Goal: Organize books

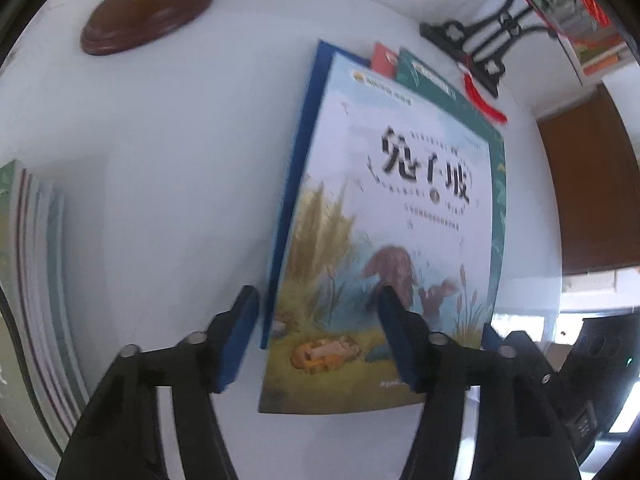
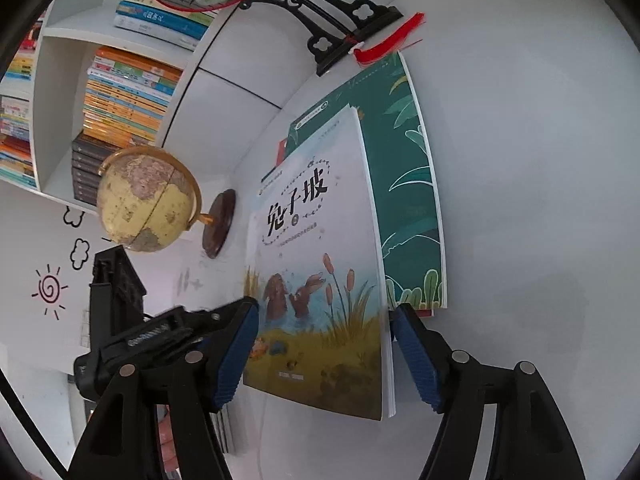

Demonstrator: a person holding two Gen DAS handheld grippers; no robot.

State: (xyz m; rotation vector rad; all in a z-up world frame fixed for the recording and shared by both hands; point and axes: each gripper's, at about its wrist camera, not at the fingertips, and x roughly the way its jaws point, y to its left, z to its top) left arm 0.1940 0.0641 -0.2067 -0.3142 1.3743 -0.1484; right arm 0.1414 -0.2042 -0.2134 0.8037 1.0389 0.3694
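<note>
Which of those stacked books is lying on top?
The rabbit book, pale cover with two brown rabbits among reeds. The green leafy book lies under it, and the blue and red ones only peek out.

The left wrist view looks steeply down along its tongs [image 1: 316,332] at the white counter [image 1: 160,180], close above the rabbit book [image 1: 384,240]. The right wrist view faces more level along its own tongs [image 2: 324,350] — close to the same book [image 2: 320,300], with the bookshelf [image 2: 64,80] behind. Both share the book stack, the globe's base [image 1: 148,12] [image 2: 219,224] and the black stand [image 1: 480,44] [image 2: 340,28] — seen from opposite sides.
</note>
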